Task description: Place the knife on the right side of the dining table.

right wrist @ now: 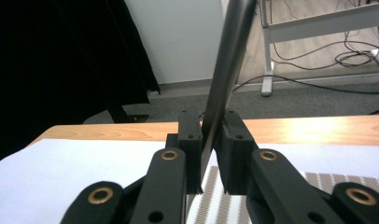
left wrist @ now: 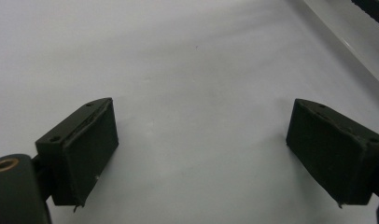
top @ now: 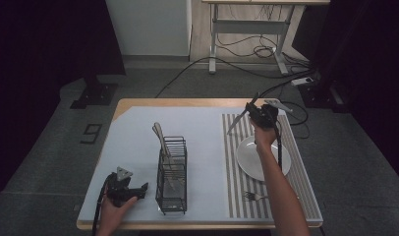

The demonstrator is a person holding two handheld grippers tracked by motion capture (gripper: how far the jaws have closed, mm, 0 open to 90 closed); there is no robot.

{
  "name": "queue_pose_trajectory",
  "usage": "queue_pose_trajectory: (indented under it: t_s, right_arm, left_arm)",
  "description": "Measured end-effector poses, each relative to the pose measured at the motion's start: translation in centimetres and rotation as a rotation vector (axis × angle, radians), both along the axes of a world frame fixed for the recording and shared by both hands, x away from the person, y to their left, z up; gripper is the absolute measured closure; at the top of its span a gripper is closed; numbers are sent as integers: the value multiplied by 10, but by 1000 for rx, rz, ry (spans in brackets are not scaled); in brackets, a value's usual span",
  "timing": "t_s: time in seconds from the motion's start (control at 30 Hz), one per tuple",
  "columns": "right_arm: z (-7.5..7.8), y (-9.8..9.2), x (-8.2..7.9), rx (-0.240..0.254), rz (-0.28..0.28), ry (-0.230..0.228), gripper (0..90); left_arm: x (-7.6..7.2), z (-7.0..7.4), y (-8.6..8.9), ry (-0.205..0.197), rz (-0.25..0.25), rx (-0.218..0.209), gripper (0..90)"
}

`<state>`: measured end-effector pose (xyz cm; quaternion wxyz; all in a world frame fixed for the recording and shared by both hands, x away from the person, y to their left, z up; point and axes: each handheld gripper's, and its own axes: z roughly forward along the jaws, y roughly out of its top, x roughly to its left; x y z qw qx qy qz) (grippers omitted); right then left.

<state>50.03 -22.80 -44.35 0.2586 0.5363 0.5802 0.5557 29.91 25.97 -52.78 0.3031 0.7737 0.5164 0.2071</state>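
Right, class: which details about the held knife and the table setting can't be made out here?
- Knife, right gripper view: its top end is cut off by the frame edge.
- Fork, high view: the person's forearm hides its handle.
- Utensils in the wire caddy, high view: too small to identify.

A lab or recording studio, not a home — black curtains (top: 40, 44) hang at both sides, a grey carpeted floor (top: 50, 147) carries loose cables (top: 246, 51) and a power strip (top: 303, 80), and a height-adjustable desk frame (top: 246, 34) stands behind. The dining setup sits on one lone wooden table (top: 153, 102) — staged.
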Motion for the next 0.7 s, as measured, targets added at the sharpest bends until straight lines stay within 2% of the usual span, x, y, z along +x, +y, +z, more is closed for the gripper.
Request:
queue_pose_trajectory:
  t_s: [0.23,0.33,0.53,0.7]
  right_arm:
    - [-9,-16,-2,15,-28,17,777]
    - [-13,-24,-2,17,-37,39,763]
    - [-17,-30,-2,2,-49,42,743]
    - [-22,-39,-1,9,-64,69,720]
  left_arm:
    - [0,0,0,0,0,0,85]
    - [0,0,0,0,0,1,85]
    - [0,0,0,0,0,1,85]
    - [0,0,0,0,0,0,86]
